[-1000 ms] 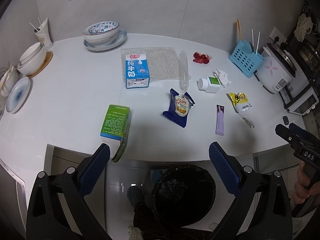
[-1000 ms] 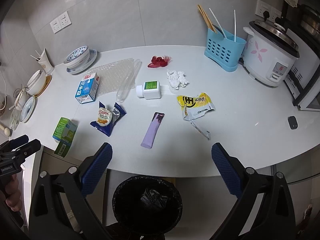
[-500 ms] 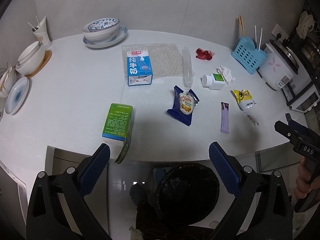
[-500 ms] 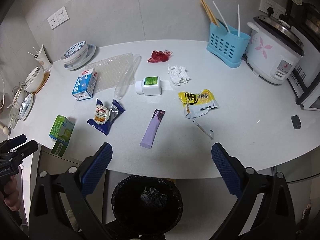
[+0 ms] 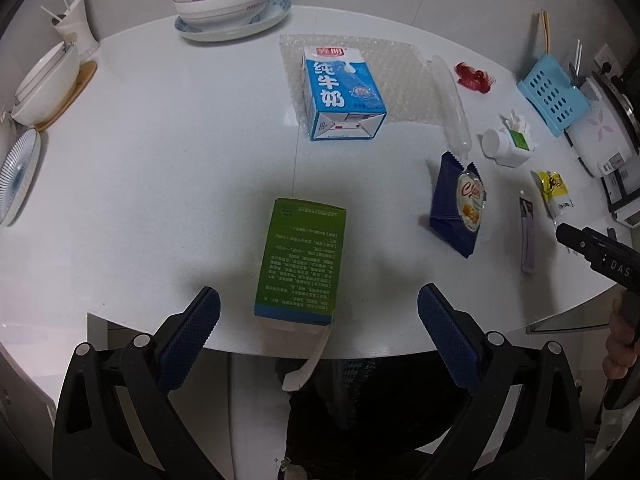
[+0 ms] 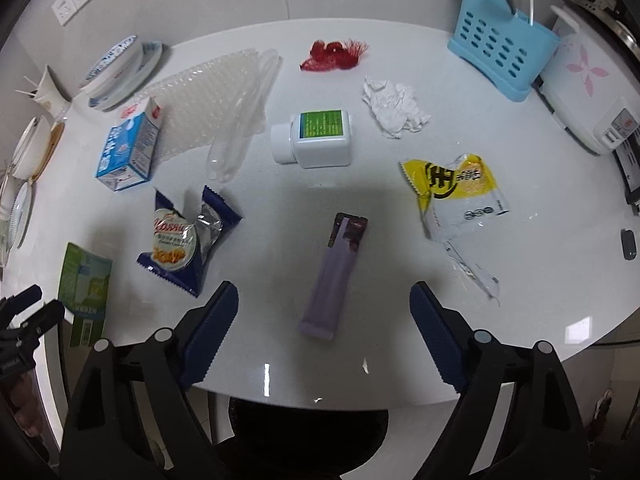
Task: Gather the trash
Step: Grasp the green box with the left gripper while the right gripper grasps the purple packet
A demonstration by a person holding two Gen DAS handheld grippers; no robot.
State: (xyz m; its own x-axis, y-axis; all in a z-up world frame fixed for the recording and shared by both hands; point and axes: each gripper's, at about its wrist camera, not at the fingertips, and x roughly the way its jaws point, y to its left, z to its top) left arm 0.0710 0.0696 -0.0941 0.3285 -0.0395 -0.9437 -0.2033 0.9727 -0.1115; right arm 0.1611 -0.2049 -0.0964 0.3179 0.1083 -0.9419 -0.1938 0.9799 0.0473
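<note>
The right gripper (image 6: pixel 322 322), jaws wide, empty and closing around the purple sachet (image 6: pixel 335 276), could be shut on nothing if that flat packet is skidded across the white counter (image 6: pixel 280 200).

On the tabletop (image 6: pixel 400 340), the sachet (image 6: pixel 334 276) lies near the front edge, the snack pack (image 6: pixel 188 240) to its left and the torn wrapper (image 6: pixel 456 200) to its right. Behind the sachet lies the bottle (image 6: pixel 316 142) on its side, with the tissue (image 6: pixel 394 106) behind it to the right. The milk carton (image 5: pixel 342 94) rests on the bubble wrap (image 5: pixel 404 80); before it, the box (image 5: pixel 302 256) overhangs the front edge. The bin (image 6: pixel 308 436) stands below that edge.
</note>
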